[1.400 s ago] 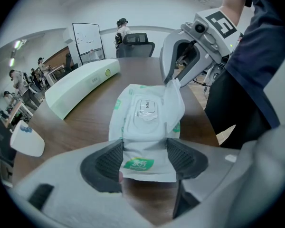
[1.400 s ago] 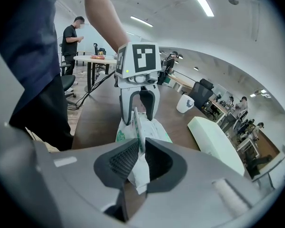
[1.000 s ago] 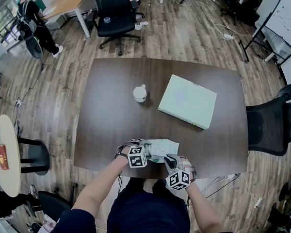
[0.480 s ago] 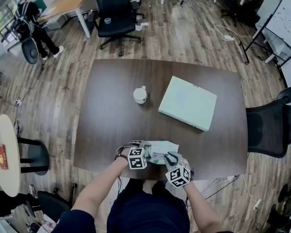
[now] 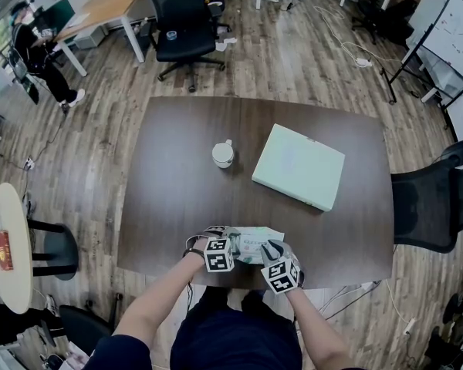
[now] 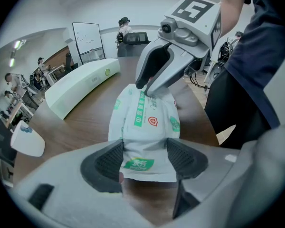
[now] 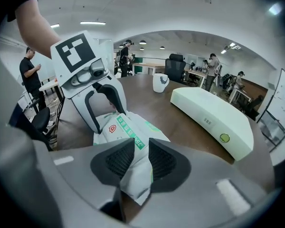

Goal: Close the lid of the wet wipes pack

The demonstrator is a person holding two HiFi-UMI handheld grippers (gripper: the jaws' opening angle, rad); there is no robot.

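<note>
The wet wipes pack (image 5: 256,240) lies at the near edge of the bench (image 5: 185,176). It runs long-ways between my two grippers. My left gripper (image 6: 145,158) pinches one end tight. My right gripper (image 7: 141,158) nips the other end, and its jaws have just been opening a little.

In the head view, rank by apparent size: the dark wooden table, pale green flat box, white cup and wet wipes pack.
1. dark wooden table
2. pale green flat box
3. white-and-green wet wipes pack, partly covered and nearer the camera, so only loosely ahead
4. small white cup
</note>
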